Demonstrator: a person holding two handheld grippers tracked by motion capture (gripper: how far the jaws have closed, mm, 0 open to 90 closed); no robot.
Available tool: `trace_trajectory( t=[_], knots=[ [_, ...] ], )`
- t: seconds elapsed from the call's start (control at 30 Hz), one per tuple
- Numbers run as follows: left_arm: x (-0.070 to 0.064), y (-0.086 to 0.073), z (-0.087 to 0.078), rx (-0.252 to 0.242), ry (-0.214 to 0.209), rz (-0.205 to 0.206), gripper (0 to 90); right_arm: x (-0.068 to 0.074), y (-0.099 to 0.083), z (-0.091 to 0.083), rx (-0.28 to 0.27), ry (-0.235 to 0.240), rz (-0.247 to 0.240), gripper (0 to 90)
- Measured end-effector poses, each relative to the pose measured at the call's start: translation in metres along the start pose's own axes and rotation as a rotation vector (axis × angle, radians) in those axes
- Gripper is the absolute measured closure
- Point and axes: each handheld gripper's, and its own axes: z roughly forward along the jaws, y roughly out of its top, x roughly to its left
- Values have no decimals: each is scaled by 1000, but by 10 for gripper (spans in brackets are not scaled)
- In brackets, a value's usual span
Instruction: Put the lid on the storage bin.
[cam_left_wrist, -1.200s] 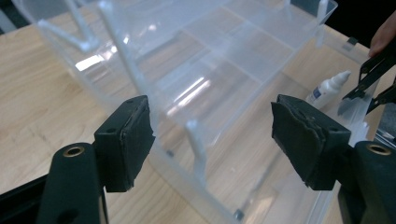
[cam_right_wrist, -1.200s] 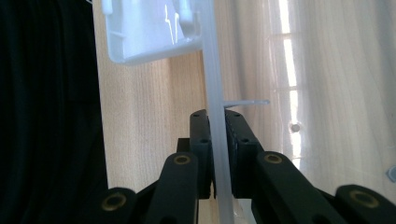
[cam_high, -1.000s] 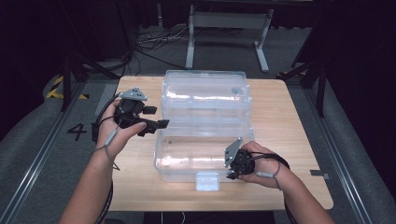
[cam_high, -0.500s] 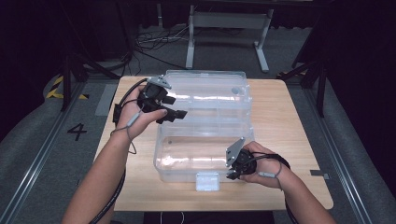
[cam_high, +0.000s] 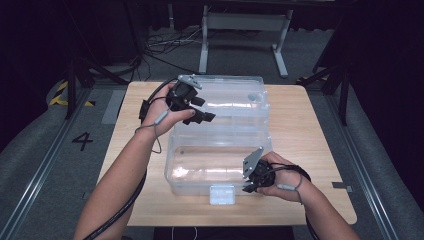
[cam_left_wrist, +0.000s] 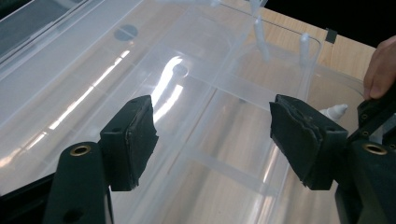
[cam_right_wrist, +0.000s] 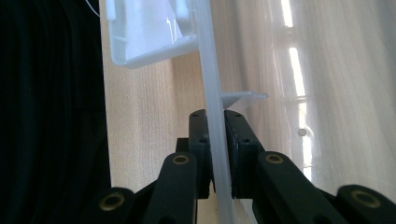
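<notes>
Box (cam_high: 220, 145) rim stays pinched by right gripper (cam_high: 252, 182); left gripper (cam_high: 202, 116), jaws spread, has moved farther over the lid (cam_high: 230, 100).

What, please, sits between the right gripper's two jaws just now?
The clear box's thin front rim, clamped edge-on between the right gripper's jaws in the right gripper view.

The left gripper (cam_high: 200, 112) hangs with jaws wide apart above the clear plastic box (cam_high: 220, 150), open air around it and only the box's lid directly below. The right gripper (cam_high: 252, 180) is pinched on the box's near rim, so the wall blocks movement ahead. Bare wooden table (cam_high: 310, 140) lies open to its right and behind.
</notes>
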Motion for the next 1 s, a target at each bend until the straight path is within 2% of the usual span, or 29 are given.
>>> trace_trajectory(
  t=[0.1,0.13,0.2,0.3,0.37,0.5,0.53,0.6,0.67,1.0],
  knots=[
    [0,6,6,21,-8,10,322,0,0,0,0,-2,3,823],
    [0,12,13,56,-6,12,325,0,0,0,-1,-4,6,824],
    [1,15,18,84,-5,8,337,0,-1,0,-2,-3,3,823],
    [1,19,24,113,-19,4,400,0,-1,0,-6,1,8,822],
    [1,20,26,118,-23,6,411,-1,-1,1,-11,4,4,822],
    [0,21,32,158,-26,43,565,-1,-2,1,-8,3,8,822],
    [-1,21,34,161,-19,58,655,-1,-2,1,-8,4,8,821],
    [-3,22,34,163,0,82,699,-1,-2,1,-7,5,10,821],
    [-2,23,32,174,-2,80,778,-1,-2,1,-10,2,7,821],
    [-4,23,30,189,-28,88,817,-1,-3,3,-12,9,9,820]
  ],
)
